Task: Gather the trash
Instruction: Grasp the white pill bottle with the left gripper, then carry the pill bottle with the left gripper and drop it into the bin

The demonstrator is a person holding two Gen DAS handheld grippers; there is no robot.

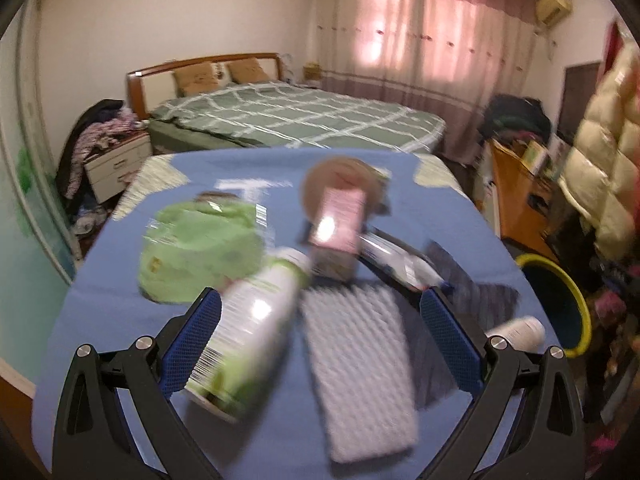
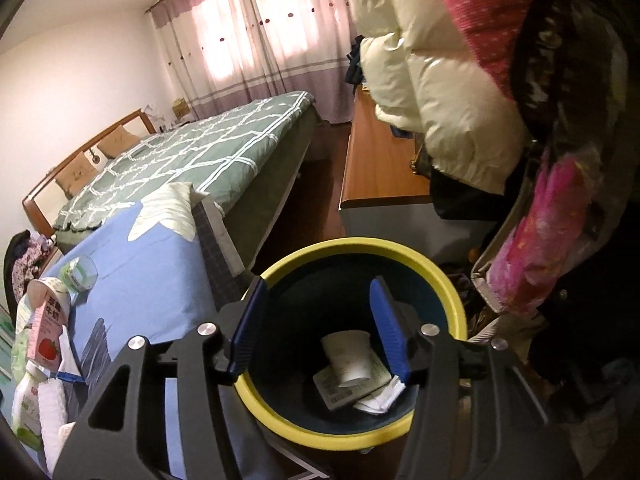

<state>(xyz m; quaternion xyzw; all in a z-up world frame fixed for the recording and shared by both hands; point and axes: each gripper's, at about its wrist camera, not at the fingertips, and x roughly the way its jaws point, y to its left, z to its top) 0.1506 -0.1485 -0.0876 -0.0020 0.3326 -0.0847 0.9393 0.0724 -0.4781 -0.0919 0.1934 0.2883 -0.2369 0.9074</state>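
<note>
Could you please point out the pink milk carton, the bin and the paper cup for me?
Pink milk carton (image 2: pixel 45 338): right wrist view, on its front face with the strawberry.
Bin (image 2: pixel 448 280): right wrist view, on its yellow rim.
Paper cup (image 2: pixel 347 354): right wrist view, on its white side, inside the bin.

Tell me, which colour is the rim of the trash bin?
Yellow rim, dark blue inside; the right wrist view shows it best.

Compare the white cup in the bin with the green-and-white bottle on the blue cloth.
The white cup lies inside the yellow-rimmed bin, below the open right claw; the green-and-white bottle lies on the blue cloth, between the fingers of the open left claw. The cup looks plain white and short; the bottle is long with a printed label. Both lie on their sides, ungripped.
</note>
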